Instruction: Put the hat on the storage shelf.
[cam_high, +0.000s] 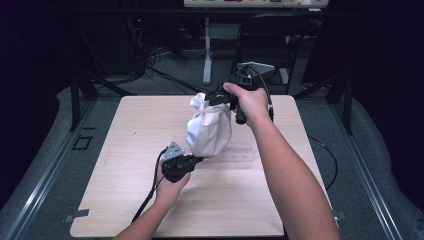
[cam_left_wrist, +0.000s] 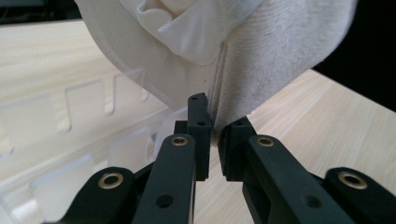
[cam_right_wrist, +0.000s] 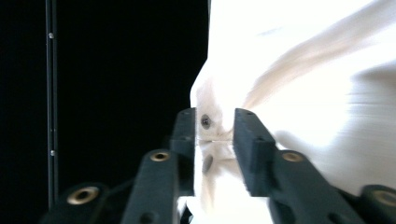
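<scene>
A white cloth (cam_high: 210, 127) hangs bunched above the middle of the table. My left gripper (cam_high: 197, 161) is low, just above the tabletop, and is shut on the cloth's bottom edge (cam_left_wrist: 261, 60); the left gripper view has the seam pinched between the two pads (cam_left_wrist: 215, 140). My right gripper (cam_high: 215, 97) is up at the cloth's top end. In the right gripper view its jaws (cam_right_wrist: 215, 135) stand apart with the cloth (cam_right_wrist: 303, 93) between them. The inner face of one pad is bare, so they do not press on it.
A light wooden table (cam_high: 150, 200) carries a clear plastic rack (cam_high: 240, 155) with slots, lying flat just under and right of the cloth; it also lies left of the jaws (cam_left_wrist: 70, 140). Dark floor, cables and a chair lie beyond the far edge.
</scene>
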